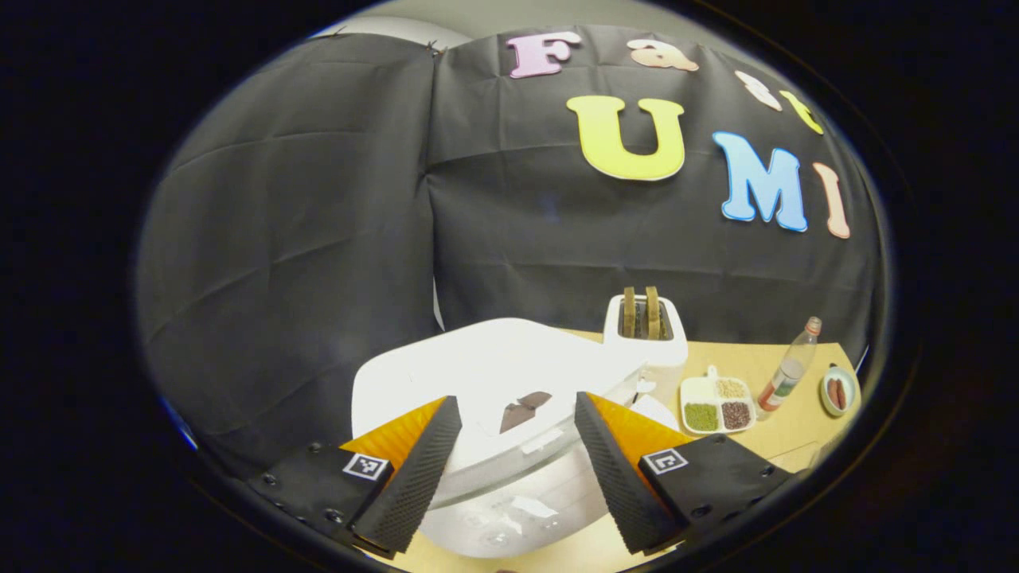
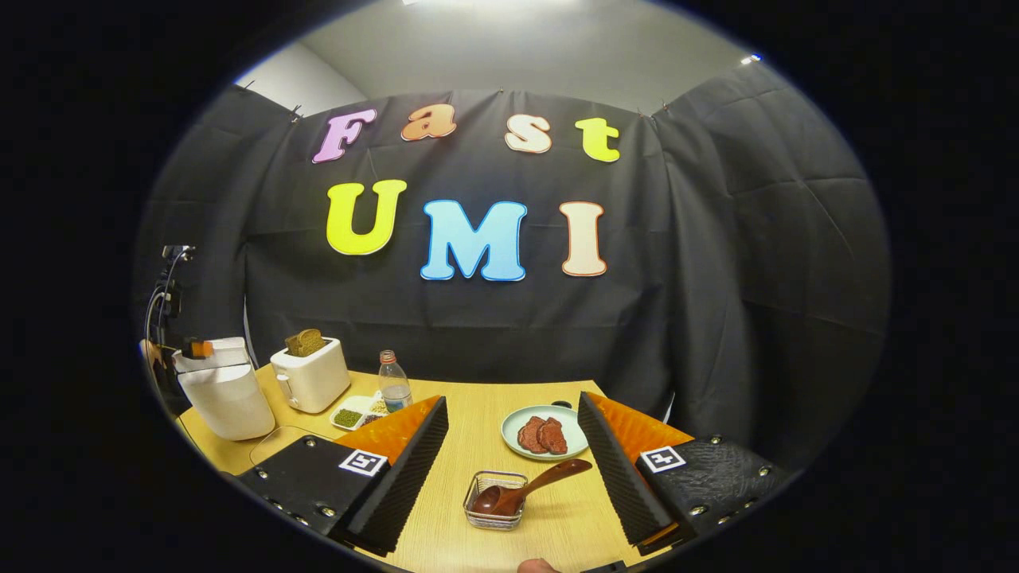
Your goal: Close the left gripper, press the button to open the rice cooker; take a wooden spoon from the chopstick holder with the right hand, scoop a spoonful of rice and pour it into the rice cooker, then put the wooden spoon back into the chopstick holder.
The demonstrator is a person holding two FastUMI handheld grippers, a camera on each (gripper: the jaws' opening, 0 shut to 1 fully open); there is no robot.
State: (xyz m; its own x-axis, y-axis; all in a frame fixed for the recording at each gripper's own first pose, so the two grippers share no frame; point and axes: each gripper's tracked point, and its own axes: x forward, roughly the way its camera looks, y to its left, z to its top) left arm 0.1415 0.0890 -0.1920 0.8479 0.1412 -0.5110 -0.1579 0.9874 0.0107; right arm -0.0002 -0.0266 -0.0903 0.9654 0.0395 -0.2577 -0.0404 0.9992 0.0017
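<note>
— Black cloth hangs behind a pale wooden table (image 2: 470, 414). Where does the rice cooker sit against the left claw?

— In the left gripper view the white rice cooker (image 1: 493, 382) lies right under and ahead of the left gripper (image 1: 517, 458), its closed lid showing through the gap. The two fingers stand wide apart, one on each side of the lid, and I cannot tell whether either touches it.

— And the spoon?

— In the right gripper view the wooden spoon (image 2: 529, 487) lies tilted in a small wire chopstick holder (image 2: 495, 517), bowl down in the basket, handle leaning out toward the right finger. The holder sits between the fingers of the right gripper (image 2: 517, 458), slightly nearer than their tips. That claw is spread open too, gripping nothing.

— What else is on the table?

— A white toaster (image 2: 310, 378) with bread in it, a divided dish of grains (image 2: 354, 414), a clear bottle (image 2: 393, 382), and a plate (image 2: 541, 434) holding reddish slices just beyond the spoon.
</note>
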